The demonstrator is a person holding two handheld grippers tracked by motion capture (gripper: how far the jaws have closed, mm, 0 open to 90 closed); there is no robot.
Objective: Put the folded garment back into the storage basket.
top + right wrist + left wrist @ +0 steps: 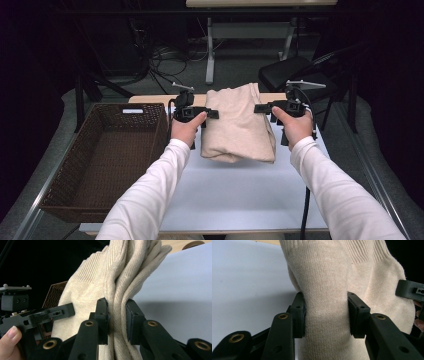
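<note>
A folded beige knit sweater hangs in the air above the pale table, held from both sides. My left gripper is shut on its left edge; in the left gripper view the jaws pinch a thick fold of the sweater, my left gripper closed around it. My right gripper is shut on the right edge. The right gripper view shows the bunched layers of the sweater squeezed in my right gripper, and the left gripper beyond it.
A brown wicker basket stands on the left part of the table, beside the left forearm. A black chair and a table frame with cables stand behind the table's far edge.
</note>
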